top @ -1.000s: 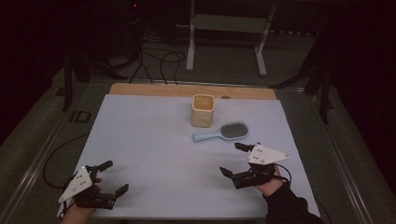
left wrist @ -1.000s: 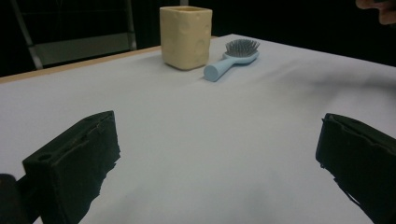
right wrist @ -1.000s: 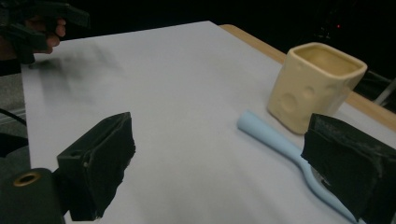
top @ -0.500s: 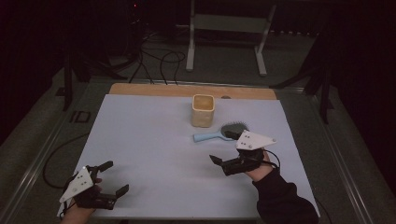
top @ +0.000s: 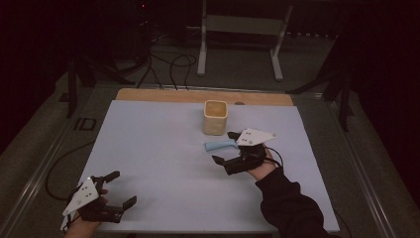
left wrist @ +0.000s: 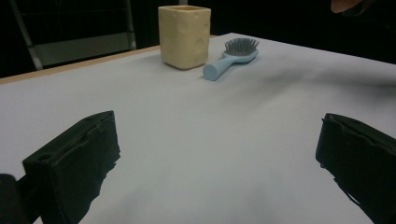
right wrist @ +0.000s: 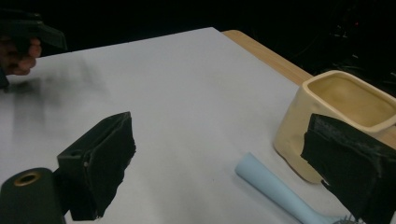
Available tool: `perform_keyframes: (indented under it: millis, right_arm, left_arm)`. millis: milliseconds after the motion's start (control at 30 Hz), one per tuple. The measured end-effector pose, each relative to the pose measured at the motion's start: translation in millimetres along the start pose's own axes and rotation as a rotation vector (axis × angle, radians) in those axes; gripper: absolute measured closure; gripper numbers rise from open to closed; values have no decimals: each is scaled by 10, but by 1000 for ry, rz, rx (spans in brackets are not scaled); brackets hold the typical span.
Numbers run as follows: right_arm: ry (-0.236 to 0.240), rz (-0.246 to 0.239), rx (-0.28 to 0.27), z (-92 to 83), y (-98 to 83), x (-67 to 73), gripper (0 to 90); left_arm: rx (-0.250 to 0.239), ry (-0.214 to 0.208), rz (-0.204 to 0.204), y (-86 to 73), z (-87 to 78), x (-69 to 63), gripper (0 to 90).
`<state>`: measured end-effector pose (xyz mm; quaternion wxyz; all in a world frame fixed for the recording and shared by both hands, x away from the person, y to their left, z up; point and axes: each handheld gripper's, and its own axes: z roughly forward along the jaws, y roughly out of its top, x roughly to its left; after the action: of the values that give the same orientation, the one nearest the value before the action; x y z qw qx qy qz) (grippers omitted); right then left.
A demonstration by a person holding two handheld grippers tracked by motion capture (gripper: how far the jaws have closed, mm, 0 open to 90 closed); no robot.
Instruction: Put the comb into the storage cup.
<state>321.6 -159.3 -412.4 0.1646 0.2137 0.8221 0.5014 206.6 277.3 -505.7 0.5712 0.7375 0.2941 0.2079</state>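
- On the table (top: 163, 163), toward the far right of the sheet: cup (top: 215, 117) upright, open top up; brush (top: 221, 145) lies flat just in front of it, near but apart, bristles up in the left gripper view; handle end points away from the cup.
- Cup (right wrist: 327, 121): looks thick-walled, ceramic-like; judged stiff, fairly heavy, breakable; not the item being reached for.
- Brush (left wrist: 232, 56): plastic by its look; judged light, rigid, smooth and somewhat slippery; take hold across the round handle (right wrist: 275, 189), mid-length, clear of the bristle head.
- Right gripper (top: 233, 148): jaws spread wide, empty; held just over the brush handle.
- Left gripper (top: 119, 188): jaws spread wide, empty; near the front left edge, well apart from the brush.
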Motion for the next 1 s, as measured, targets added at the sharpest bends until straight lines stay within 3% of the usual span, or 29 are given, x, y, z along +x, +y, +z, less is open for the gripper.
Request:
perform_keyframes:
  millis: [300, 467, 533, 600, 667, 700, 733, 767, 933, 1000]
  right_arm:
    - [-1, 30, 30, 255, -42, -77, 134]
    - [8, 58, 62, 402, -126, -147, 240]
    - [-21, 71, 106, 494, -179, -184, 371]
    - [-33, 74, 121, 523, -195, -195, 395]
    - [-50, 81, 145, 578, -226, -220, 473]
    - [-73, 70, 172, 625, -255, -245, 577]
    - [-83, 64, 185, 648, -269, -252, 607]
    - [-83, 64, 185, 648, -269, -252, 607]
    - [-114, 37, 219, 759, -304, -312, 842]
    - [-117, 39, 219, 780, -304, -325, 873]
  left_arm:
    - [-2, -2, 1, 1, -1, 1, 0]
    - [-3, -2, 2, 3, -6, 1, 0]
    - [-2, -3, 1, 0, -4, 3, 0]
    - [0, -3, 1, -3, -4, 0, 0]
    - [-3, -4, 1, 1, -4, 0, 0]
    - [-4, -5, -1, 1, -4, 1, 0]
    - [-3, -5, -3, -2, -3, 1, 0]
    - [-1, -5, -2, -5, -4, 1, 0]
    - [-1, -6, -5, -5, 1, -1, 0]
    - [-1, -6, -4, -5, -2, -5, 0]
